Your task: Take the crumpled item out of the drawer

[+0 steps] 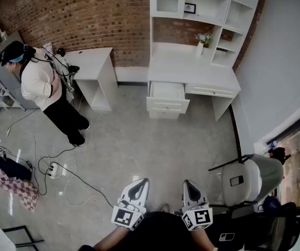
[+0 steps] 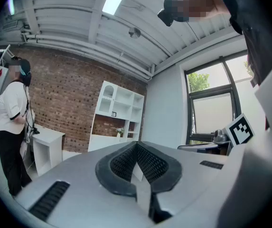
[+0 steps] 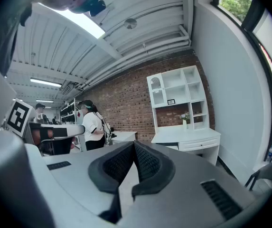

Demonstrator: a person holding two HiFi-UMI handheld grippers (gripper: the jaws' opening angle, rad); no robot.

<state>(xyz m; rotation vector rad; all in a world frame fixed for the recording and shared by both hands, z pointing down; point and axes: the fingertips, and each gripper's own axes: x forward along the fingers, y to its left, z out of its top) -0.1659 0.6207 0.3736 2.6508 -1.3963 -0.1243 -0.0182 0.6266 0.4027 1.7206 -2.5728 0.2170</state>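
The white desk with a hutch (image 1: pixel 191 67) stands far ahead against the brick wall. Its left drawer (image 1: pixel 166 91) is pulled open, and at this distance I cannot make out any crumpled item inside it. My left gripper (image 1: pixel 141 183) and right gripper (image 1: pixel 188 184) are held low in front of me, well short of the desk, both pointing toward it. In the left gripper view the left gripper (image 2: pixel 136 146) is shut with nothing between the pads. In the right gripper view the right gripper (image 3: pixel 133 145) is likewise shut and empty, with the desk (image 3: pixel 185 136) in the distance.
A person (image 1: pixel 42 85) stands at the left beside a small white table (image 1: pixel 93 67). Cables and a power strip (image 1: pixel 54 169) lie on the floor at the left, near a checkered cloth (image 1: pixel 20 186). A grey chair (image 1: pixel 249 178) stands close at my right.
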